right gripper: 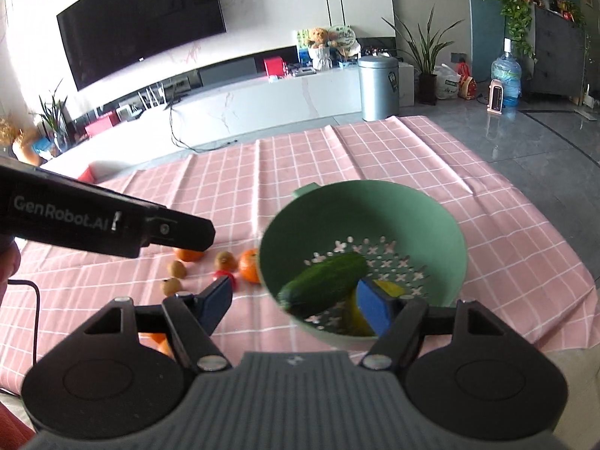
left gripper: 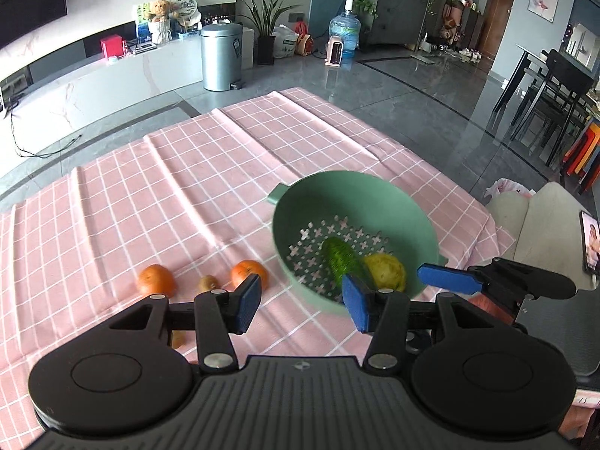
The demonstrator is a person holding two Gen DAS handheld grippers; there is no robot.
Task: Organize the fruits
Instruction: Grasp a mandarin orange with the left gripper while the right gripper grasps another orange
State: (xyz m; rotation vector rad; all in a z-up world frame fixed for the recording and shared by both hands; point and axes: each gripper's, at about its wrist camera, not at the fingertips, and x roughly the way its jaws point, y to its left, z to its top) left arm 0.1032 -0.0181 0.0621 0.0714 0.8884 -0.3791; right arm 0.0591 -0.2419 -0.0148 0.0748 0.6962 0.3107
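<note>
My left fingers (left gripper: 302, 305) are spread wide and hold nothing, hovering over the pink checked cloth (left gripper: 157, 202) on the worktop, just beside the near rim of a green colander (left gripper: 296, 202). Inside the colander lie a cucumber (left gripper: 339, 258) and a yellow fruit (left gripper: 386, 272), touching each other. My right fingers (right gripper: 296, 303) are also spread apart and empty, poised over that near rim, one blue pad inside the colander. The left view shows two oranges (left gripper: 157, 280) and one small brown fruit (left gripper: 207, 283) on the cloth left of the colander. Only the right view shows three brown fruits (right gripper: 225, 261) there, plus a small red item (right gripper: 227, 275) that I cannot identify. Beyond the worktop are a grey tiled floor (left gripper: 412, 90), a silver bin (left gripper: 221, 56), a potted plant (left gripper: 267, 18) and a water bottle (left gripper: 345, 30); the right view adds a wall-mounted television (right gripper: 142, 18).
</note>
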